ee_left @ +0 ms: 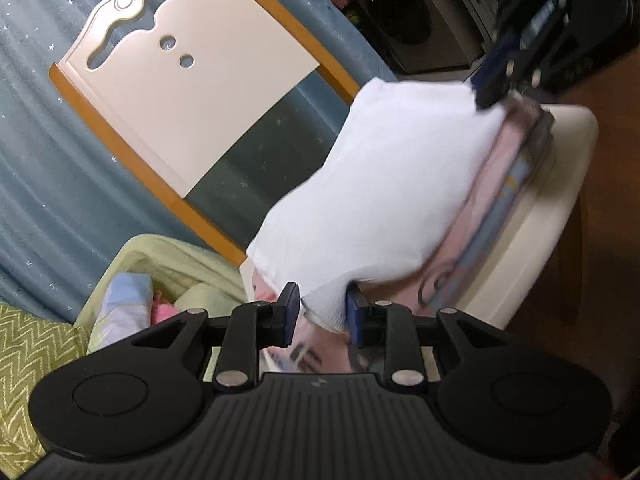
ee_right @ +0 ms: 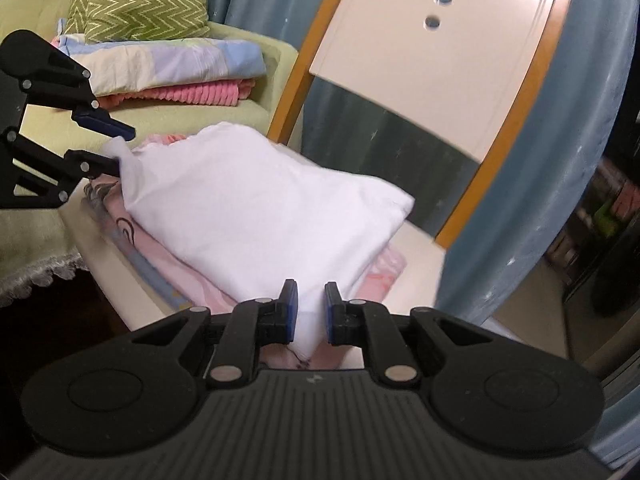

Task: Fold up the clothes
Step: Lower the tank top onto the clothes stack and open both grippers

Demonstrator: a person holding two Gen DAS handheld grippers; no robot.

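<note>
A folded white garment (ee_right: 256,208) lies on top of a stack of pink and patterned folded clothes (ee_right: 160,256) on a cream chair seat (ee_right: 420,248). It also shows in the left wrist view (ee_left: 392,184) over the stack (ee_left: 500,184). My left gripper (ee_left: 322,312) has its jaws apart, with a corner of the white garment between them; it shows in the right wrist view (ee_right: 116,148) at the garment's far left corner. My right gripper (ee_right: 311,308) has its jaws apart around the near corner; it shows in the left wrist view (ee_left: 496,88), blurred.
The chair's cream and orange back (ee_right: 432,72) stands behind the stack, with a blue curtain (ee_right: 560,200) beyond. A green sofa (ee_right: 200,120) holds folded bedding (ee_right: 168,64) and a zigzag cushion (ee_right: 136,0). A washing machine (ee_left: 408,20) stands far off.
</note>
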